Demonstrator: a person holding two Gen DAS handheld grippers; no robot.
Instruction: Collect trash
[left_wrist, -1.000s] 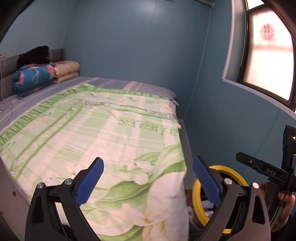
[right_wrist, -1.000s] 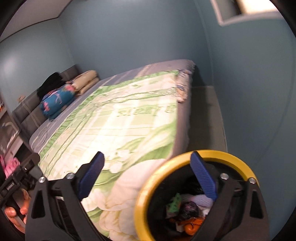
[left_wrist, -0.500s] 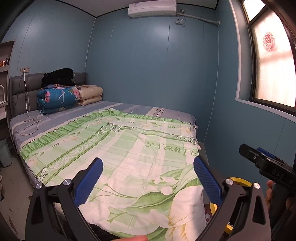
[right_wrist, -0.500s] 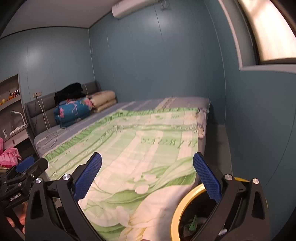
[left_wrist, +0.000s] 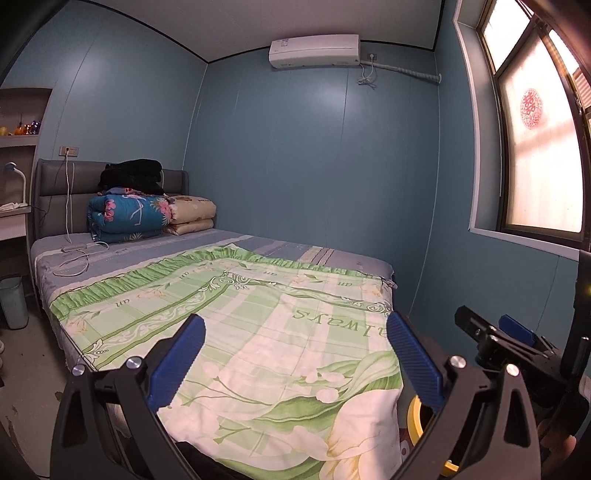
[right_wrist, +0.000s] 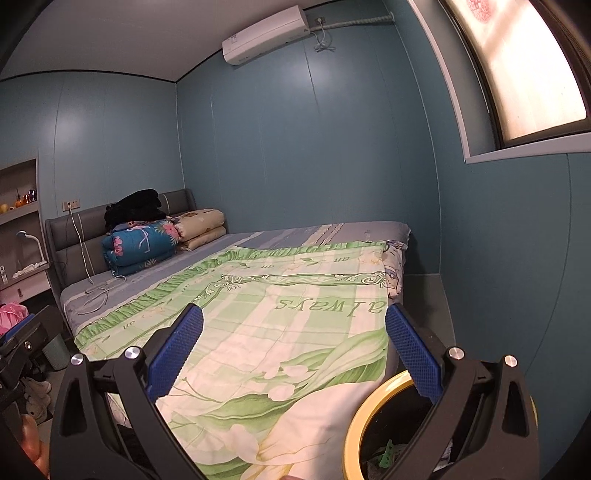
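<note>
A yellow-rimmed trash bin (right_wrist: 373, 410) stands on the floor at the bed's right foot corner, with bits of trash inside; a sliver of its rim shows in the left wrist view (left_wrist: 413, 417). My left gripper (left_wrist: 295, 363) is open and empty, held above the green floral quilt (left_wrist: 258, 332). My right gripper (right_wrist: 293, 360) is open and empty, its right finger above the bin's rim. The right gripper also shows at the right edge of the left wrist view (left_wrist: 513, 343). No loose trash is visible on the bed.
Folded blue and beige bedding (left_wrist: 147, 216) and a black garment lie at the headboard. A charger cable (left_wrist: 74, 254) lies on the sheet. A pale green bin (left_wrist: 13, 301) stands left of the bed. A narrow floor strip (right_wrist: 424, 299) runs along the right wall.
Both grippers have lifted and tilted up from the bin toward the room. The bin has dropped to the bottom of both views. Both stay open and empty.
</note>
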